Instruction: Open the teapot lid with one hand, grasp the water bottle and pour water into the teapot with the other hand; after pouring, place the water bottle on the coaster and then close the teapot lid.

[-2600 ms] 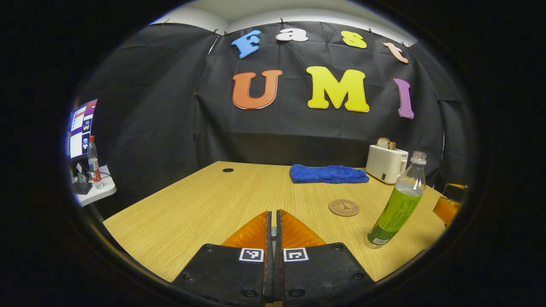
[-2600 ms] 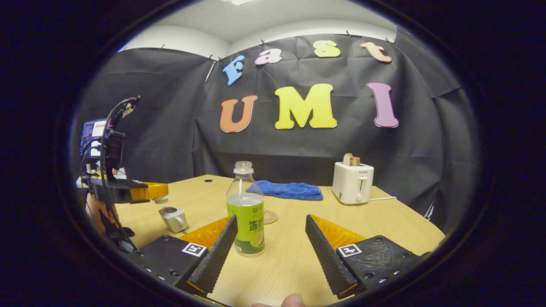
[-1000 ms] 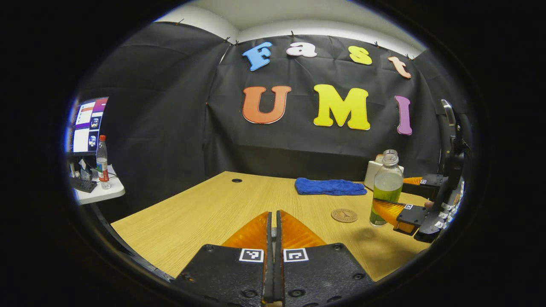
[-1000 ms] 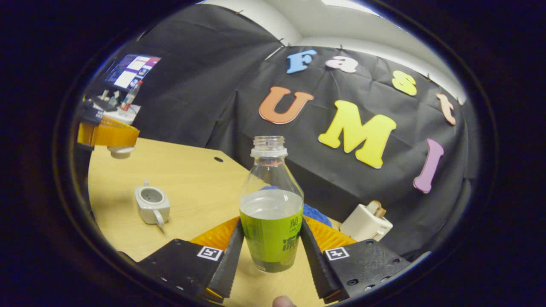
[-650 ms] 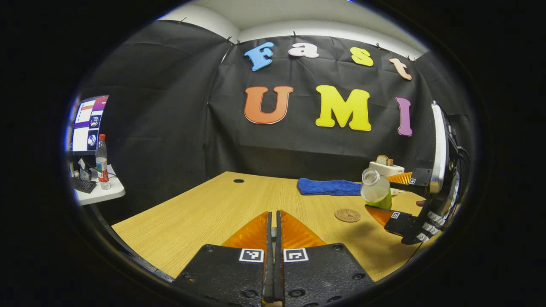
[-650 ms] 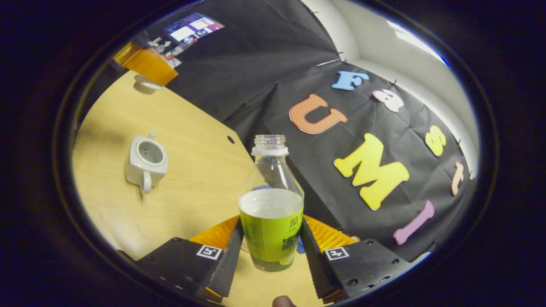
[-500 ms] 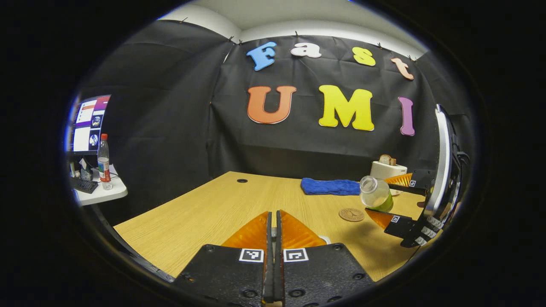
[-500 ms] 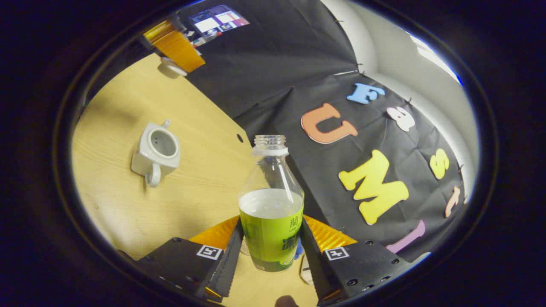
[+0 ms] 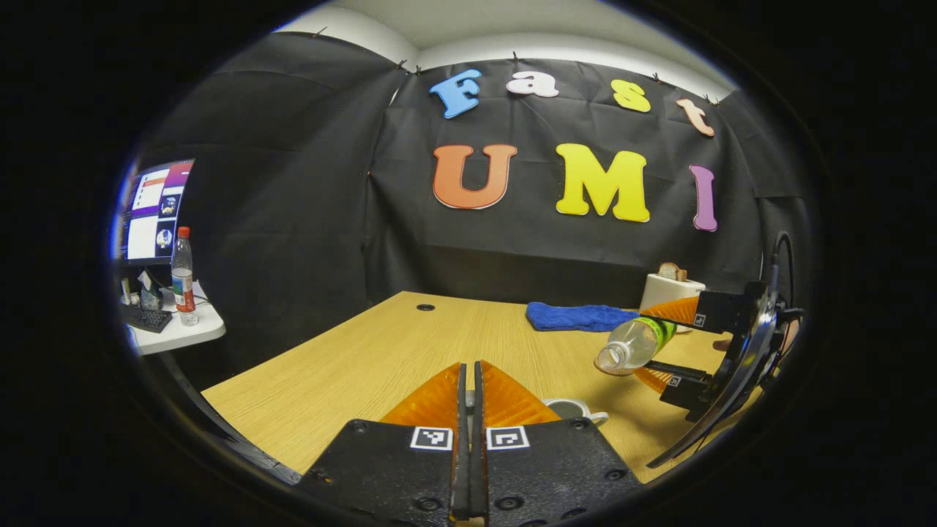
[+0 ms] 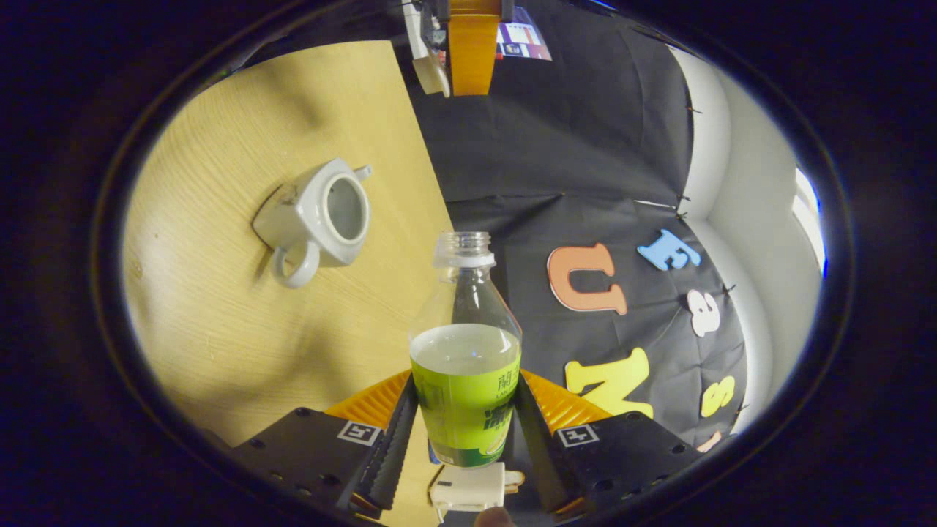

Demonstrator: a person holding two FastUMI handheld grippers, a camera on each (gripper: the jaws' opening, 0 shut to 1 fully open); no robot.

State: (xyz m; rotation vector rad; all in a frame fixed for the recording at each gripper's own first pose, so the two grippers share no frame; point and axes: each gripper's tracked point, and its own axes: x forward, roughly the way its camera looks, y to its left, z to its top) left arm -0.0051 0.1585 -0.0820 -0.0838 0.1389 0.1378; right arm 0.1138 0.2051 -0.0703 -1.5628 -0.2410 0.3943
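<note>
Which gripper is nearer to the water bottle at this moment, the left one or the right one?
The right. The right gripper is shut on the water bottle, a finger on each side. The left gripper is apart from the bottle, holding the lid over the table.

Left gripper view: rides level and low over the bench [image 9: 351, 366], facing the booth's back wall, the teapot [image 9: 575, 408] close below.
Right gripper view: rolled far sideways, looking along the bottle [image 10: 466, 366], bench [image 10: 219, 307] tipped upright.
Shared: bench, teapot [image 10: 322, 216], bottle [image 9: 635, 342], toaster [image 9: 670, 289], each other's tool [image 9: 677, 351] [image 10: 468, 51].
</note>
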